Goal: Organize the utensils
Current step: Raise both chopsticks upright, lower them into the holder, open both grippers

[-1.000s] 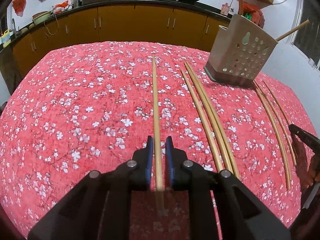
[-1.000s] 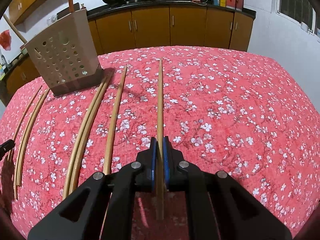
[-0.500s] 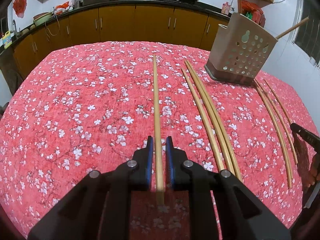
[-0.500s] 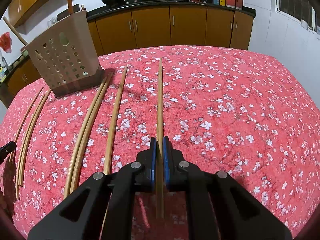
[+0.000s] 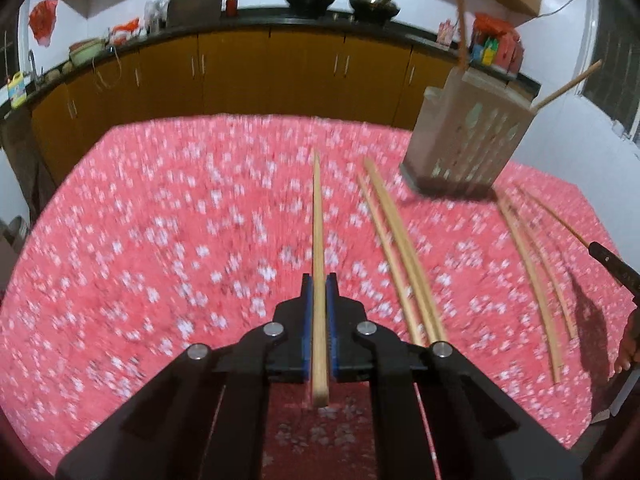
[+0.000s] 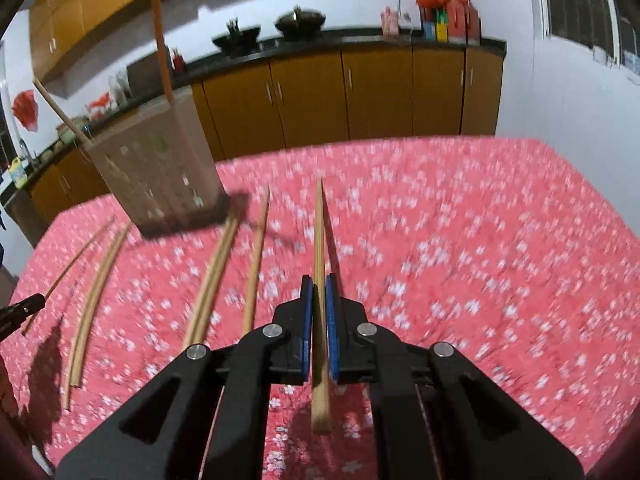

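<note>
the left gripper (image 5: 319, 286) is clamping a wooden chopstick (image 5: 318, 216) between its blue pads (image 5: 306, 320), the stick pointing ahead over the red floral tablecloth (image 5: 160, 240). the right gripper (image 6: 319, 286) is clamping its own chopstick (image 6: 319, 232) the same way, lifted above its shadow. loose chopsticks (image 6: 212, 280) are lying on the cloth beside it. the perforated beige utensil holder (image 6: 160, 172) is standing beyond them, two sticks poking out.
</note>
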A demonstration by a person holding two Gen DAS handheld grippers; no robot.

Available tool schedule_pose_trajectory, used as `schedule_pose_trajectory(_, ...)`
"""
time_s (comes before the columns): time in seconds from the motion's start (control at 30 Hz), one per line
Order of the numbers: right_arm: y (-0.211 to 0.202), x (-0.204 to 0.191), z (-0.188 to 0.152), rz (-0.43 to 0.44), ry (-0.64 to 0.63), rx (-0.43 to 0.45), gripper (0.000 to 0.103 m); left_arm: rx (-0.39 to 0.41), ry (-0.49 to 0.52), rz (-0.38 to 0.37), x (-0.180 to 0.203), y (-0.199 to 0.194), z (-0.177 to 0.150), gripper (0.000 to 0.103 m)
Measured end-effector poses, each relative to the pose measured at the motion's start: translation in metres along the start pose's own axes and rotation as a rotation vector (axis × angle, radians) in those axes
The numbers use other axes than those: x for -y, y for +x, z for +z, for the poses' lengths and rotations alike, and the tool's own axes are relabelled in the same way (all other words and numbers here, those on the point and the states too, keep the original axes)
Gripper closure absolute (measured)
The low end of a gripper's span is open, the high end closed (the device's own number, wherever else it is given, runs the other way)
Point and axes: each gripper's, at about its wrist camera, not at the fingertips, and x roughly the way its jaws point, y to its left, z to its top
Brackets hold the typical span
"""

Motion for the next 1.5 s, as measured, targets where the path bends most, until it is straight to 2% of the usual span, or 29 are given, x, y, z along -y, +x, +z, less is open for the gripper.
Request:
schedule_pose_trajectory(0.13, -0.017, 0.003, 0.012, 0.001, 0.020, 0.066, 0.096, 0.097, 0.037, 0.014, 0.000, -0.028, 0.014, 0.095)
schedule_pose_trajectory(0.5, -0.054, 0.001, 0.053, 0.008, 0.037, 0.250, 0.096, 0.307, -0.020, -0.032, 0.003, -0.086, 0.060, 0.095)
schedule_pose_trajectory(0.77, -0.063, -0.007, 0.064, 0.022, 0.025, 0.283, 0.096, 0.358, -0.007, -0.050, 0.013, -0.096, 0.077, 0.095)
schedule_pose_trajectory(0.93, -0.077, -0.014, 0.077, 0.115, 0.043, 0.291, 0.096, 0.383, -0.007, -0.102, 0.020, -0.109, 0.089, 0.095)
schedule_pose_trajectory(1.07, -0.101, -0.031, 0.096, 0.234, 0.041, 0.351, 0.096, 0.434, 0.004, -0.160, 0.031, -0.125, 0.103, 0.095)
schedule_pose_trajectory(1.2, -0.117, -0.051, 0.116, 0.299, 0.031, 0.430, 0.096, 0.504, 0.002, -0.202, 0.047, -0.142, 0.123, 0.095)
schedule_pose_trajectory(1.37, -0.118, -0.081, 0.141, 0.292, -0.008, 0.517, 0.096, 0.603, -0.020, -0.230, 0.069, -0.156, 0.151, 0.095)
schedule_pose_trajectory(1.5, -0.095, -0.091, 0.149, 0.264, -0.027, 0.472, 0.096, 0.638, -0.042, -0.221, 0.082, -0.148, 0.166, 0.095)
